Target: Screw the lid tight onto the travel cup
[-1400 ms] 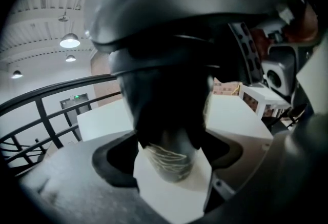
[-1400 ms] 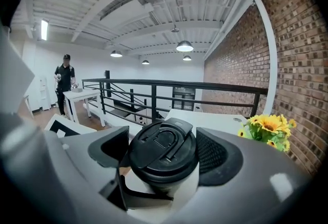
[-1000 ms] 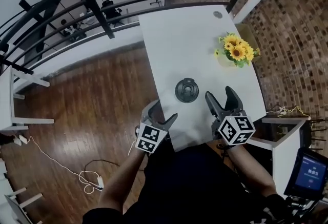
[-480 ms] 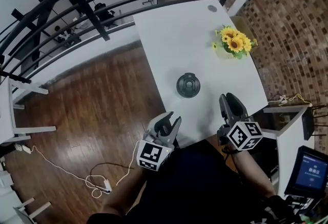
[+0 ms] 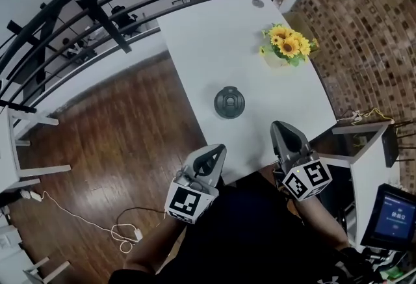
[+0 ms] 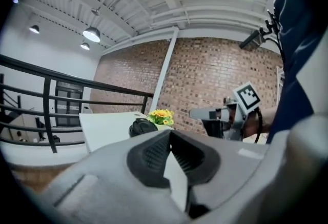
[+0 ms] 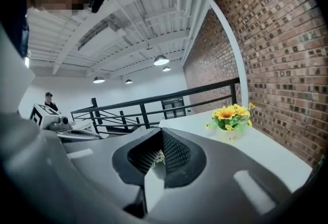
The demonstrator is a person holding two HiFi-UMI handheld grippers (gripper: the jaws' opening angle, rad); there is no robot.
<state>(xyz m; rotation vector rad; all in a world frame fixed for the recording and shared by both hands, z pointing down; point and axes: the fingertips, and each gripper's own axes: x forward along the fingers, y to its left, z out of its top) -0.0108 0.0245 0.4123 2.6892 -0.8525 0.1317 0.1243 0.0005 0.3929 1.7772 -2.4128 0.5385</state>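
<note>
Tabletop (image 5: 214, 36): white, long axis running away from the person. Cup (image 5: 229, 102) stands upright on it, axis vertical, lid (image 5: 230, 98) on top; it is nearer the left edge than the right and well back from the near edge.

Left gripper (image 5: 218, 149): at the near left corner, jaws just pressed together, nothing between them. Right gripper (image 5: 277, 125): over the near edge, likewise closed and empty.

Cup lies ahead and between them. Left looks marginally nearer.
</note>
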